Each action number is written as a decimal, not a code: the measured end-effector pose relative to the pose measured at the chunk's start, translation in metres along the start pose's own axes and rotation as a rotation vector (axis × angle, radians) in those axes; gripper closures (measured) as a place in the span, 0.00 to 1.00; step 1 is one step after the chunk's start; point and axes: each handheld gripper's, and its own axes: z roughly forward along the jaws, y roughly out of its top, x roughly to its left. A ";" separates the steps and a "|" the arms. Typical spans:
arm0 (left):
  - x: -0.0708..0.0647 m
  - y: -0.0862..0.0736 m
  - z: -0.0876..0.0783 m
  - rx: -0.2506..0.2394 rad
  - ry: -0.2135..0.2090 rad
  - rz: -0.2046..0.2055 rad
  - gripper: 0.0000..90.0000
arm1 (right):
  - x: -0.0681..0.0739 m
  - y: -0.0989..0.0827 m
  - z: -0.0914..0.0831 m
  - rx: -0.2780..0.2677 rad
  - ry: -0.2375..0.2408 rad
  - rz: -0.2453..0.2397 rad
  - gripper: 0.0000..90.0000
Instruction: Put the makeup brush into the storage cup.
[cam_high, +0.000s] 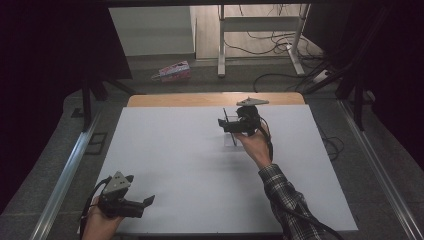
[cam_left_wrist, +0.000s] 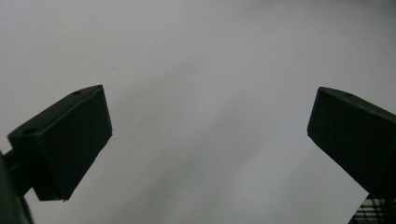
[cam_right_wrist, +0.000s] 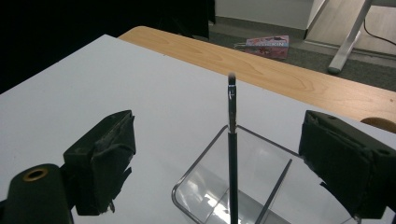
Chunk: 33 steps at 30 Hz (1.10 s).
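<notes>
In the right gripper view, a thin dark brush (cam_right_wrist: 232, 140) with a metal ferrule and a small pale tip stood upright in a clear plastic holder (cam_right_wrist: 205, 186) with rounded corners and a divider inside. The right gripper (cam_right_wrist: 215, 163) was released: its black, rough-padded jaws stood wide on both sides of the brush and did not touch it. In the high view this gripper (cam_high: 226, 125) was in the upper middle of the frame, near the far edge of the smooth white surface (cam_high: 175, 165), where a strip of light wood (cam_high: 200, 99) showed behind it.

The left gripper (cam_high: 145, 202) was at the lower left, close to the near edge, with its jaws apart and nothing between them. Much bare surface lay between the two grippers.
</notes>
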 end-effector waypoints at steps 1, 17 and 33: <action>0.000 0.000 0.000 -0.001 0.000 -0.001 0.00 | 0.000 0.000 0.000 0.002 0.001 0.001 0.12; 0.004 -0.002 -0.003 -0.067 -0.020 -0.030 0.00 | 0.007 -0.002 -0.011 0.012 0.027 -0.007 0.11; 0.004 -0.002 -0.003 -0.070 -0.016 -0.025 0.00 | 0.016 -0.007 -0.020 0.021 0.060 -0.026 0.08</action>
